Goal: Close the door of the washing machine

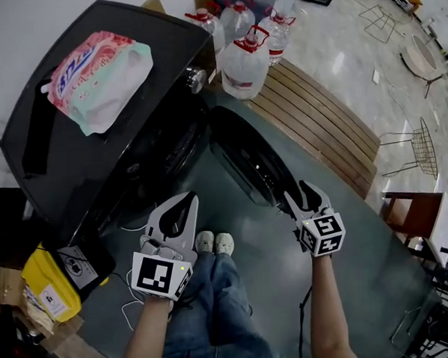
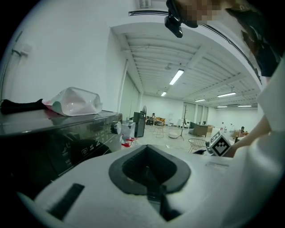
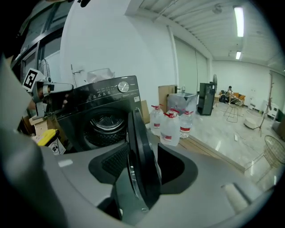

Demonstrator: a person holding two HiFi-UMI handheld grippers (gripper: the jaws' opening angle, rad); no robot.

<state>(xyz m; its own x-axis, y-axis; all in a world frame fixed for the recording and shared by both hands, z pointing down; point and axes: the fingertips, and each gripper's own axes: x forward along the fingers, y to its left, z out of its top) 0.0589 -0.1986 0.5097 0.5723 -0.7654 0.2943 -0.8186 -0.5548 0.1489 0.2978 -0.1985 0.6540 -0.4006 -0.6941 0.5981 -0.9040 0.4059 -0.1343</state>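
Observation:
The black washing machine [image 1: 96, 170] stands at the left, and its round door [image 1: 249, 162] is swung wide open toward me. My right gripper [image 1: 298, 197] is at the door's free edge, shut on it; in the right gripper view the door's rim [image 3: 140, 160] fills the gap between the jaws, with the open drum [image 3: 107, 127] behind. My left gripper [image 1: 186, 200] hangs in front of the machine's lower front, shut with nothing in it. In the left gripper view the control panel [image 2: 89, 142] shows at the left.
A pack of wipes [image 1: 98, 72] lies on the machine's top. Several water jugs [image 1: 244, 61] stand behind the door, beside a wooden slatted platform [image 1: 326, 124]. A yellow container [image 1: 46, 285] sits at the lower left. My shoes [image 1: 215, 244] are between the grippers. A chair [image 1: 413, 213] is at the right.

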